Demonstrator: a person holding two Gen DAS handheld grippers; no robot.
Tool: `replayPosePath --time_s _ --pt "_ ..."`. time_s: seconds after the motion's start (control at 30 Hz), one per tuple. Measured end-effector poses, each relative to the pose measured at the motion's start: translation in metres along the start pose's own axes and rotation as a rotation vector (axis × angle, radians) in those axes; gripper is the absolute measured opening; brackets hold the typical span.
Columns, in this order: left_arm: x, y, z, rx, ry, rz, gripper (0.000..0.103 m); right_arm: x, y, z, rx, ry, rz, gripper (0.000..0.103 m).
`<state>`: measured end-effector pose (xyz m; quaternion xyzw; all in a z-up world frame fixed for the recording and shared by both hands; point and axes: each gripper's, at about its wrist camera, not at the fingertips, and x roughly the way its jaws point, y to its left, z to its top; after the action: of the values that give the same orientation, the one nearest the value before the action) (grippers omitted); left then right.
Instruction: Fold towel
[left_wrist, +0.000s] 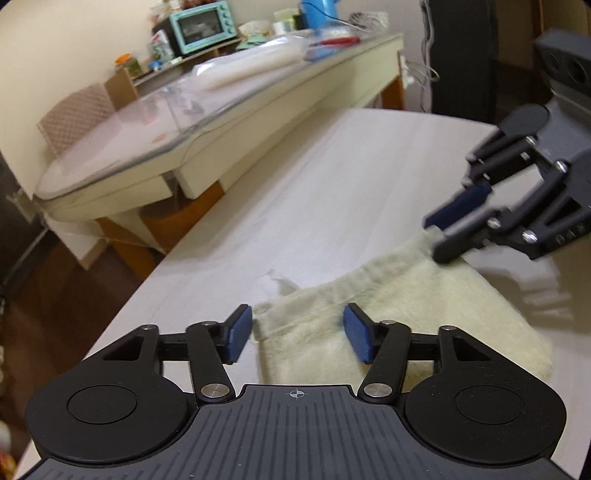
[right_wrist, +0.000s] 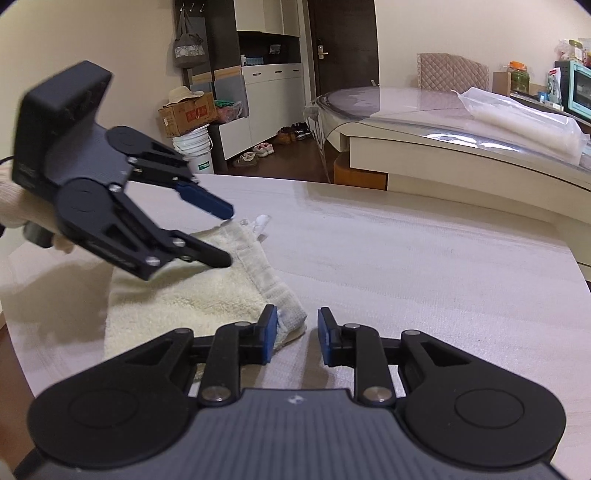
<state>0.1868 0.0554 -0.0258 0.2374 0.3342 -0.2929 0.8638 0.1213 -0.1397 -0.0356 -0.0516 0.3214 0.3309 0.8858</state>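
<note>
Left gripper (left_wrist: 298, 334) and right gripper (right_wrist: 297, 334), black linkage arms, silver pivot screws, blue finger pads (left_wrist: 357, 338), ribbed dark-grey body with small crosshair mark, round black discs either side, cream sleeve (right_wrist: 11, 201)

Cream towel (left_wrist: 399, 317) lies folded flat on the table (left_wrist: 332, 206).

Towel (left_wrist: 399, 325) on the table (left_wrist: 332, 206), one tool at each of two neighbouring corners.

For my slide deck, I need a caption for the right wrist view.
Two open claws, left and right, poised at a cream towel on a pale table.
</note>
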Motion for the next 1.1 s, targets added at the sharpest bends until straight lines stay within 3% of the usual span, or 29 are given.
replayPosePath --time_s 0.2,0.53,0.7,0.8,0.97,1.1 --pt "0.001 0.011 0.0 -0.07 -0.006 -0.007 0.063 0.001 0.001 0.0 0.004 0.0 0.012 0.026" --pt "-0.064 -0.004 -0.031 -0.155 0.012 0.081 0.06 -0.015 -0.004 0.015 -0.026 -0.063 -0.005 0.028" --pt "-0.061 -0.014 -0.052 -0.153 0.051 0.148 0.062 0.002 0.006 0.016 -0.134 0.005 -0.036 0.029" --pt "-0.061 -0.01 -0.057 -0.183 0.038 0.151 0.066 0.004 0.008 0.014 -0.143 0.009 -0.048 0.029" --pt "-0.059 0.0 -0.056 -0.162 0.04 0.143 0.068 -0.024 0.033 0.012 -0.12 -0.079 0.109 0.028" --pt "-0.056 0.005 -0.056 -0.134 0.038 0.132 0.071 -0.024 0.067 0.011 -0.193 -0.084 0.183 0.027"
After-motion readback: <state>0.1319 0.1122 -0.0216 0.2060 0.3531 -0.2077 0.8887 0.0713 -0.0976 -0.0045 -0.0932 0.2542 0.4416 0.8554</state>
